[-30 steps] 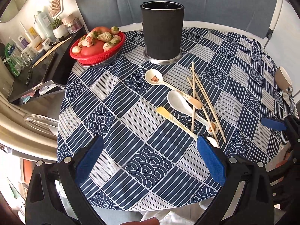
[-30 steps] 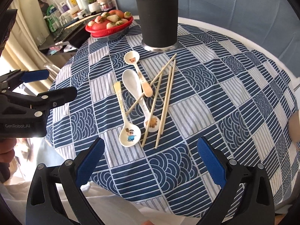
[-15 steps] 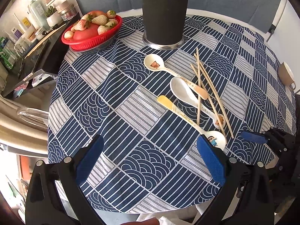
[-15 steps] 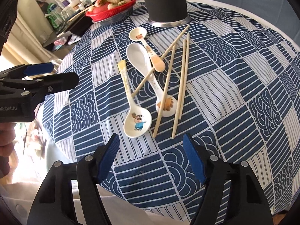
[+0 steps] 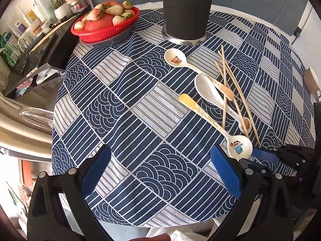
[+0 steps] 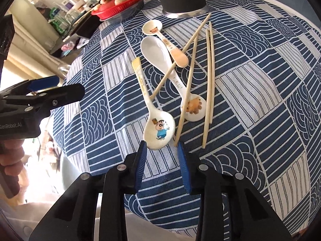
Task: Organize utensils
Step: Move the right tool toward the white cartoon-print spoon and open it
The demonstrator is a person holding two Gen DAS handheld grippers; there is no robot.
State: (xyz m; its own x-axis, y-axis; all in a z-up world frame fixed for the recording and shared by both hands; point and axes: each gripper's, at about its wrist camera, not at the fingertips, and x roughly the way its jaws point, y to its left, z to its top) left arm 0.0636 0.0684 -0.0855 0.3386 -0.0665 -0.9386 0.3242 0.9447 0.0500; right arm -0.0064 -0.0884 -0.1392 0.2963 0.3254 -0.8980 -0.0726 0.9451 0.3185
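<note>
Spoon bowl sits just ahead of my right gripper; jaws just been closing, half-shut, nothing gripped yet. Next: ease fwd, pinch rim. Left gripper jaws wide, empty.

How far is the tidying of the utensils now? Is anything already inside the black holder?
Nothing looks done: three spoons and four chopsticks lie on the tablecloth, outside the black holder. In hand: the right claw, its jaws just closing, brackets the cartoon spoon bowl. The left claw is open, empty. Everything remains.
</note>
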